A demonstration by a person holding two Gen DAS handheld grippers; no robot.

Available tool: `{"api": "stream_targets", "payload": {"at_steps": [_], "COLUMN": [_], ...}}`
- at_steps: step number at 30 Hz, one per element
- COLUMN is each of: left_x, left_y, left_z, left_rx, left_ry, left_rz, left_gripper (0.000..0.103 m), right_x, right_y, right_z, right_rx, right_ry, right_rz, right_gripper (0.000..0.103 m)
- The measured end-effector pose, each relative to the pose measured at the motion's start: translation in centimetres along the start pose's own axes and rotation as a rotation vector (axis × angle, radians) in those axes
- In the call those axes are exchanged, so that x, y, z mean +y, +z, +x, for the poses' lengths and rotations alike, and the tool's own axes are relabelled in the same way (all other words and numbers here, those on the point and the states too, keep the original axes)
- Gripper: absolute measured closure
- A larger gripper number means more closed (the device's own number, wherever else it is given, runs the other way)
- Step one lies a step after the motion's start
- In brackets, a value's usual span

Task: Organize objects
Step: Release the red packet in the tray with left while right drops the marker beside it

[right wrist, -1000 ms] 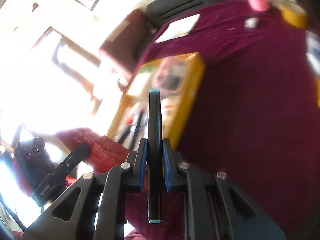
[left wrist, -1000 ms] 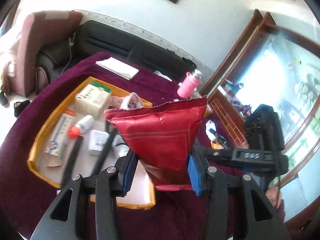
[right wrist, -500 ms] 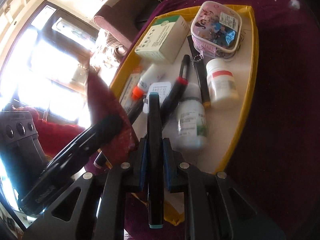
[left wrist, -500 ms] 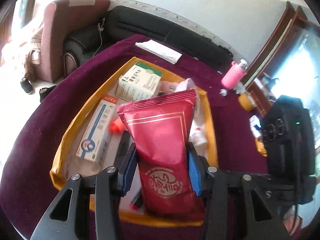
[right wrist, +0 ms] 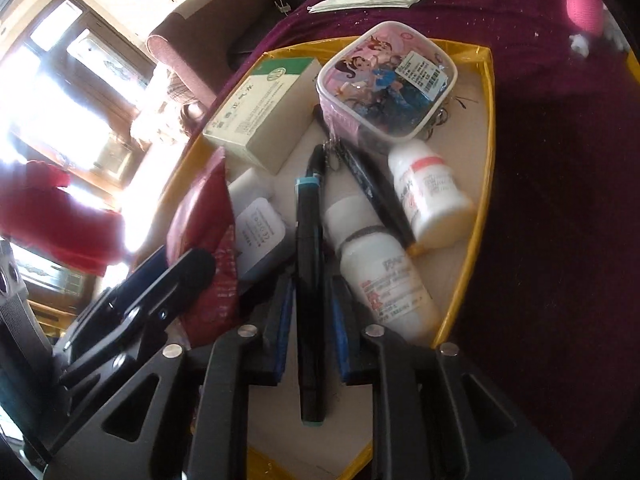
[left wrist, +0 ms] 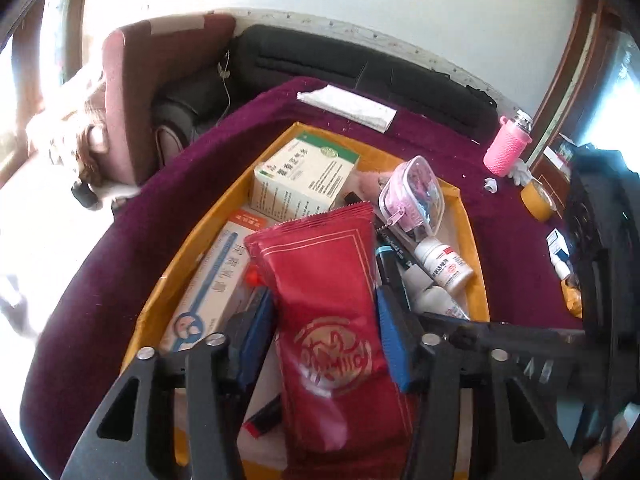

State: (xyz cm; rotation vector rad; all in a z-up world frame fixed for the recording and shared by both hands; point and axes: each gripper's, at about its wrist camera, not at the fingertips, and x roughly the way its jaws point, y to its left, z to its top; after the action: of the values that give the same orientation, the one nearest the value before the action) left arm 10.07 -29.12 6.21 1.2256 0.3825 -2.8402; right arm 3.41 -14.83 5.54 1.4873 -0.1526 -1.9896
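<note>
A red foil pouch (left wrist: 320, 300) lies flat over the items in the yellow tray (left wrist: 192, 240), between the blue pads of my left gripper (left wrist: 324, 304). Its jaws are opening and the pads look just clear of the pouch's edges. In the right wrist view a black marker with teal ends (right wrist: 309, 240) lies in the tray (right wrist: 486, 140) between the pads of my right gripper (right wrist: 312, 284). Those jaws are opening too, and a thin gap shows beside the marker. The pouch (right wrist: 204, 220) sits just left of the marker, with the left gripper's fingers (right wrist: 160, 288) over it.
The tray also holds a green-and-white medicine box (left wrist: 304, 176), a long box (left wrist: 216, 280), a pink zip case (right wrist: 384, 80) and two white bottles (right wrist: 432, 196). On the maroon tablecloth stand a pink bottle (left wrist: 506, 148), a yellow tape roll (left wrist: 538, 200) and white paper (left wrist: 348, 106).
Both grippers came down over the tray. The red pouch went from upright to lying on the tray's items, and the marker now rests in the tray. Both pairs of jaws have parted a little.
</note>
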Motion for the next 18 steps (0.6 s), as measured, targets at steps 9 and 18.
{"api": "stream_targets", "payload": {"at_steps": [9,18], "left_x": [0.2,-1.0], "left_y": [-1.3,-1.4], "left_z": [-8.2,-14.1], "left_rx": [-0.29,-0.508], "left_ry": [0.066,0.205], "left_rz": [0.023,0.1], "left_gripper": [0.026,0.001], "right_x": [-1.0,0.6], "right_y": [0.1,3.1], "right_z": [-2.9,3.9], "right_rx": [-0.104,-0.008], "right_ry": [0.229,0.254], "right_rz": [0.109,0.202], "right_gripper": [0.052,0.045]}}
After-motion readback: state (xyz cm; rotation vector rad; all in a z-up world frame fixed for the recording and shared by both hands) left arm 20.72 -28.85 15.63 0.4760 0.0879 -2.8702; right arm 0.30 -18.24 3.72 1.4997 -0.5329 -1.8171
